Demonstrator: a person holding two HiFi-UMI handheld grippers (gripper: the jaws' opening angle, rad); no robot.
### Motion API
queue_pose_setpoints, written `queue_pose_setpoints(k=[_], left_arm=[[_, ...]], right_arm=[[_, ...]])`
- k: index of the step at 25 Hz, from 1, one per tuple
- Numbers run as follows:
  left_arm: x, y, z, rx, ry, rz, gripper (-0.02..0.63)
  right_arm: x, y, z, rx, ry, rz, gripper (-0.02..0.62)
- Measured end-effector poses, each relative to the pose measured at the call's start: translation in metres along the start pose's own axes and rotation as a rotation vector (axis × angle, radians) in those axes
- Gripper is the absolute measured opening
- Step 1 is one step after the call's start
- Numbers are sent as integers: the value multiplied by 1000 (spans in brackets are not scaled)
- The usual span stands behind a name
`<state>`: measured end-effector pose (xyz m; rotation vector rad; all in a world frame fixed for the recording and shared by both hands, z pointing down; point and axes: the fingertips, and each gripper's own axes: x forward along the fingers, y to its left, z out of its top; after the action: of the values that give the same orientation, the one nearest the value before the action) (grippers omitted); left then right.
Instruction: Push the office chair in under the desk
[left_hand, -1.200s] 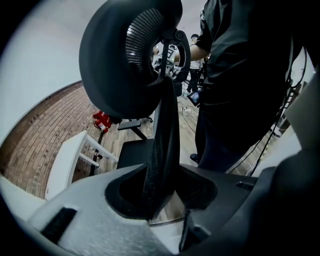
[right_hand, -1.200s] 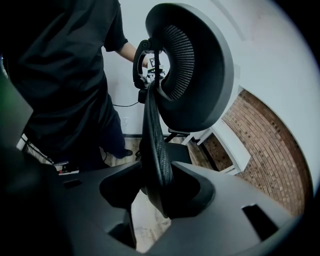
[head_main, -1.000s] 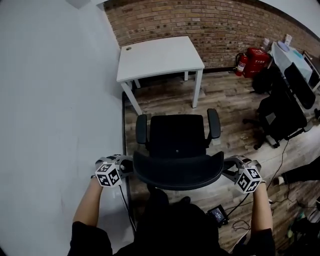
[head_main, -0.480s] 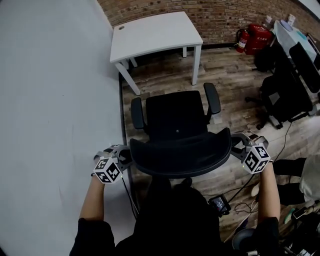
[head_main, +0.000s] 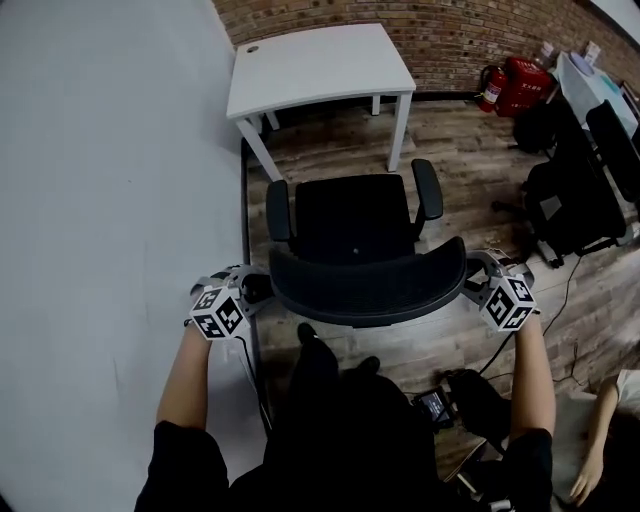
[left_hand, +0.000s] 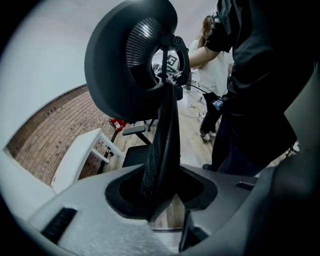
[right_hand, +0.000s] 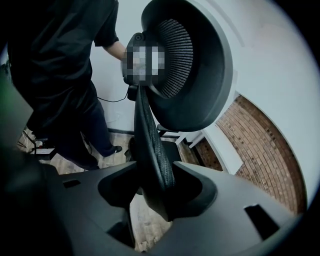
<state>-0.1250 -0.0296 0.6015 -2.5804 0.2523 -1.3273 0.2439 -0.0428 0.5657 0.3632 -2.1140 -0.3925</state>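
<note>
got the office chair (head_main: 355, 230) dead ahead of both tongs, seat pointing away toward the white desk (head_main: 315, 65), not under it yet, desk well beyond. curved mesh backrest (head_main: 368, 290) spanning tong to tong. left gripper (head_main: 250, 290) clamped on its left edge at a middling width. right gripper (head_main: 470, 283) pinching the right edge, jaws just been easing wider with the edge between them. white wall (head_main: 100, 200) outside the left tong, wood floor (head_main: 450, 160) below, more black chairs (head_main: 575, 190) and red extinguishers (head_main: 512, 82) off past the right one, brick wall (head_main: 450, 30) behind the desk.
</note>
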Motion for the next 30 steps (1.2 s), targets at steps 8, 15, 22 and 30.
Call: queue_pose_setpoints(k=[8, 15, 22, 30], left_arm=[[10, 50, -12, 1, -6, -8, 152], [21, 97, -22, 5, 2, -34, 152], [12, 132, -49, -6, 3, -27, 153], [-2, 167, -76, -12, -35, -11, 153]], right_arm=[[28, -44, 1, -3, 22, -3, 190], [52, -86, -1, 6, 34, -9, 192], [87, -109, 27, -51, 9, 6, 158], [122, -140, 47, -92, -10, 37, 135]])
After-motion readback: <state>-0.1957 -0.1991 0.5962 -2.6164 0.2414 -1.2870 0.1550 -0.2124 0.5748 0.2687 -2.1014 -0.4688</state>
